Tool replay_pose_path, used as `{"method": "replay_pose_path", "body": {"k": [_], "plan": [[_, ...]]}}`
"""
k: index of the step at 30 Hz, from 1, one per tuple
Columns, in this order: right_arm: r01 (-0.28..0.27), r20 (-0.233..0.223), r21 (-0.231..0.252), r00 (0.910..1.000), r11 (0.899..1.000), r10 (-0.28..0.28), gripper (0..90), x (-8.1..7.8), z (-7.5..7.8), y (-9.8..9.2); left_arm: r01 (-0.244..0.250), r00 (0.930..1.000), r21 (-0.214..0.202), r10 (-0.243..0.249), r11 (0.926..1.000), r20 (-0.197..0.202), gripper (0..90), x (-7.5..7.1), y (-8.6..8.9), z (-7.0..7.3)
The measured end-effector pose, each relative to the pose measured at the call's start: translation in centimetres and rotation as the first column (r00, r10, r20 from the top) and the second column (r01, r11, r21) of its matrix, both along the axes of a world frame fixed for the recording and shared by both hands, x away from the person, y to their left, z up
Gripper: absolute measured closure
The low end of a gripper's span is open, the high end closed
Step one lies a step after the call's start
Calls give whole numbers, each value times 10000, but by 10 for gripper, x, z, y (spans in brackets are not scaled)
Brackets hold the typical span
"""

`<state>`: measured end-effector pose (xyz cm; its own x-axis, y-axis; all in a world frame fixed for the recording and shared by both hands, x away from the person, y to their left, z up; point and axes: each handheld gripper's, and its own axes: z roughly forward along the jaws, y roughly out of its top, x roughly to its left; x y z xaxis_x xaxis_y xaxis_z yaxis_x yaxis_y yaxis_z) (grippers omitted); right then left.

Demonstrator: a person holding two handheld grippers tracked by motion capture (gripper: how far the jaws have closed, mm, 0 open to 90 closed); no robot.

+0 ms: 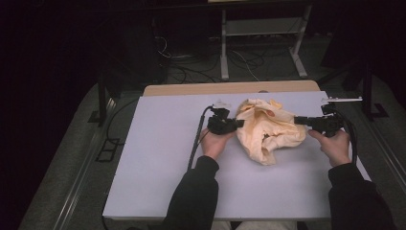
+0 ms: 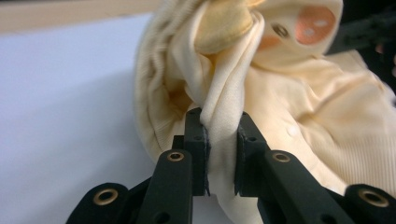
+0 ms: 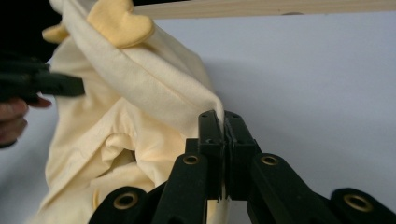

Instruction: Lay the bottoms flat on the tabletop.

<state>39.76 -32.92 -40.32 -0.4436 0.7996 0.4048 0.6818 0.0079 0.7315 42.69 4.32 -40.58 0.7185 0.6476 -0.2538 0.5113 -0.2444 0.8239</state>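
A crumpled pale yellow garment point(image 1: 268, 129) with darker yellow patches and an orange round print lies on the white table point(image 1: 158, 158), lifted at both sides. My left gripper point(image 1: 238, 123) is at its left edge; in the left gripper view its jaws are pressed on a thick fold of the yellow garment point(image 2: 222, 135). My right gripper point(image 1: 298, 120) holds the garment's right edge; in the right gripper view point(image 3: 223, 122) its jaws are shut tight on a thin hem of the cloth point(image 3: 154, 84). The left gripper point(image 3: 42, 84) also shows far off in that view.
A wooden strip point(image 1: 230, 88) runs along the table's far edge. Beyond it stand a metal frame point(image 1: 261, 38) and loose cables on the floor. Bare table surface lies to the left and in front of the garment.
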Motion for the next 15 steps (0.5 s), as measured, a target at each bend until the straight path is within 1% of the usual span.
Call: {"method": "replay_pose_path", "body": {"k": [3,5,6,8,10,12,13,14,15], "plan": [[-240,102,-67,9997,9997,241,859,-1,5,9,-374,9988,162,369,9992,313,774,0,25,21],[-442,154,-156,9989,9989,445,859,-3,7,16,-525,9975,224,514,9984,478,774,-2,42,35],[-571,169,-235,9982,9981,575,859,-4,8,21,-558,9974,269,544,9981,475,774,-3,47,37],[-750,183,-275,9970,9968,755,859,-5,9,28,-535,9975,516,510,9972,479,773,-8,58,39],[-937,203,-371,9953,9949,945,859,-5,10,36,-506,9981,585,485,9970,375,773,-14,65,33],[-1119,150,-649,9935,9916,1131,859,-6,8,44,-425,9990,721,415,9965,147,772,-19,72,20],[-1186,84,-707,9928,9904,1194,859,-6,7,47,-438,9990,737,437,9963,32,772,-22,74,13],[-1244,4,-792,9922,9891,1248,858,-6,5,49,-460,9989,717,465,9964,-49,772,-24,78,6],[-1265,-62,-834,9920,9884,1265,858,-6,3,51,-516,9985,609,526,9968,-147,772,-26,82,0]]}}
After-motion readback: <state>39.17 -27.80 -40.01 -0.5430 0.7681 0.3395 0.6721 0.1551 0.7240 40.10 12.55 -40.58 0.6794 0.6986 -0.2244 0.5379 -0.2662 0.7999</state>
